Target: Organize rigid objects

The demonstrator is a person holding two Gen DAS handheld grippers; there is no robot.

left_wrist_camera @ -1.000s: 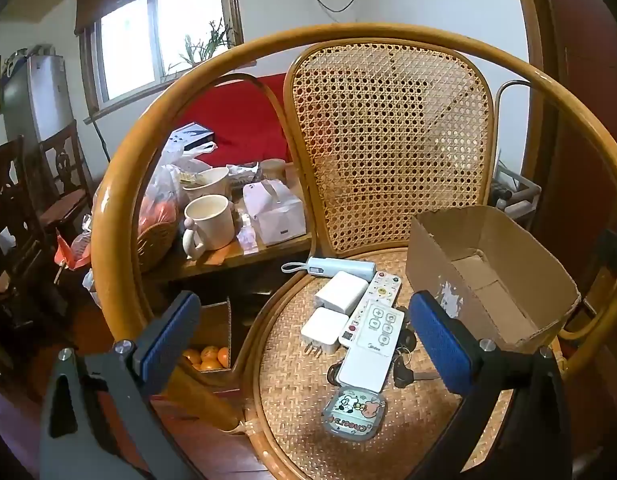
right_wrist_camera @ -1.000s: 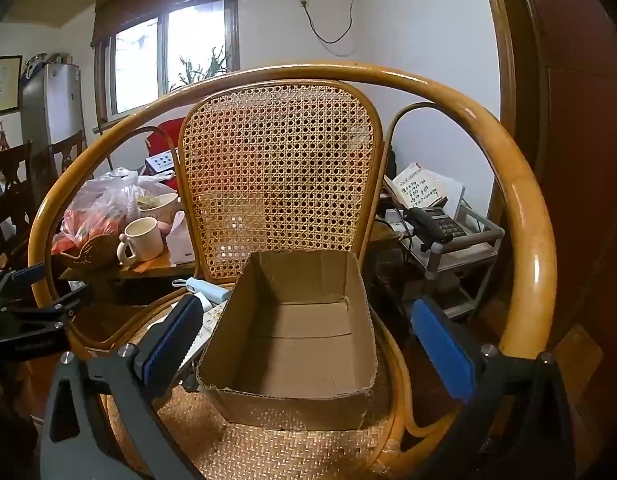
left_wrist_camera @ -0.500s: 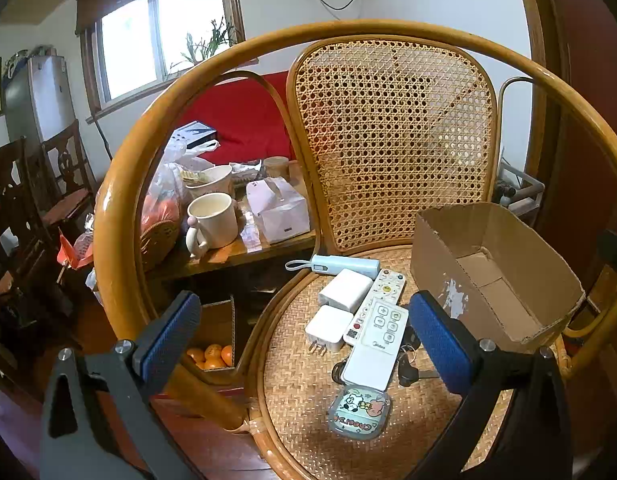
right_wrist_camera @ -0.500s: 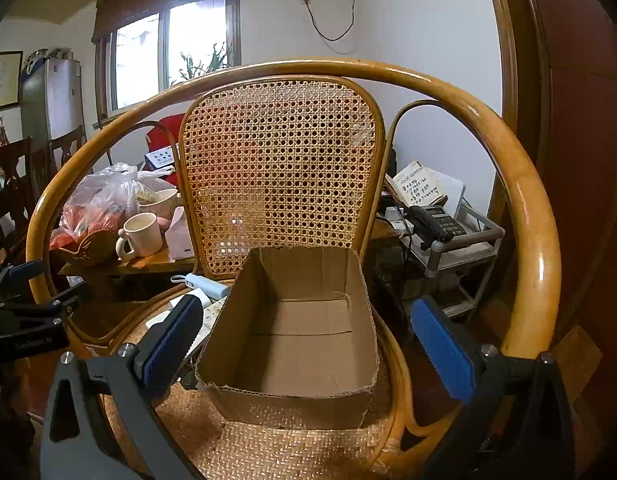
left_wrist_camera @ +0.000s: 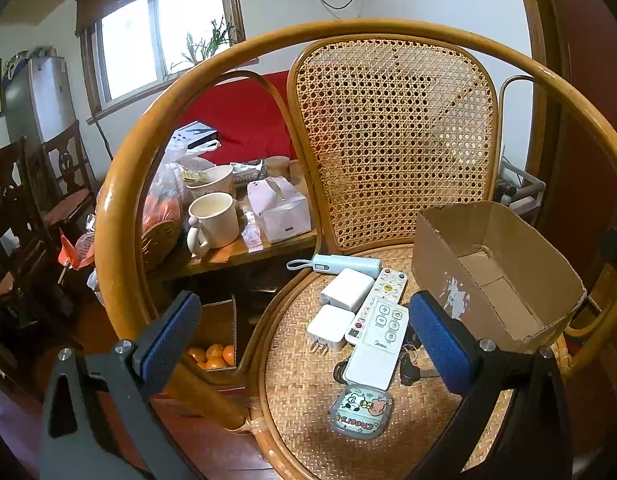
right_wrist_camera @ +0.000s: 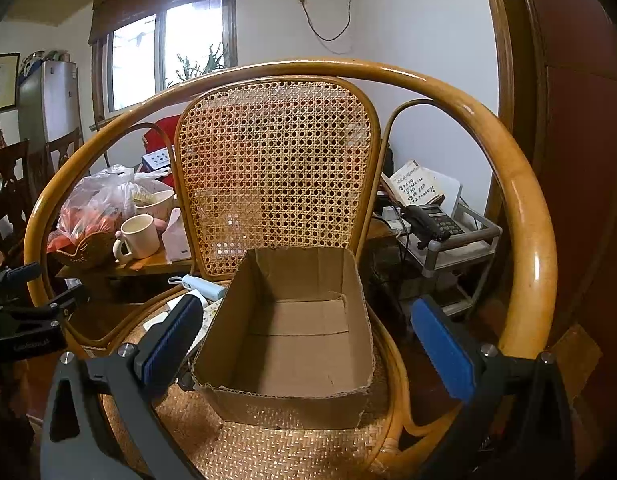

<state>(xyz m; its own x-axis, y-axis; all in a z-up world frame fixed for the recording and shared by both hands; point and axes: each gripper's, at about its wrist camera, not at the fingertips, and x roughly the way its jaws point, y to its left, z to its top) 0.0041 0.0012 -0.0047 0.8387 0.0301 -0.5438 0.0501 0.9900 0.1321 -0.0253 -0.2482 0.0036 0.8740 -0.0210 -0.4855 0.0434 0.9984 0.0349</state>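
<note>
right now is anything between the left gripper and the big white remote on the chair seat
Nothing visible blocks it. The left gripper is open, with the big white remote in plain sight between its fingers. The remote lies on top of the keys and against the smaller remote, beside the cardboard box.

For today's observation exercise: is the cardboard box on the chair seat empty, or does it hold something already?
Empty. The right wrist view shows the cardboard box open-topped with only its bare floor.
</note>
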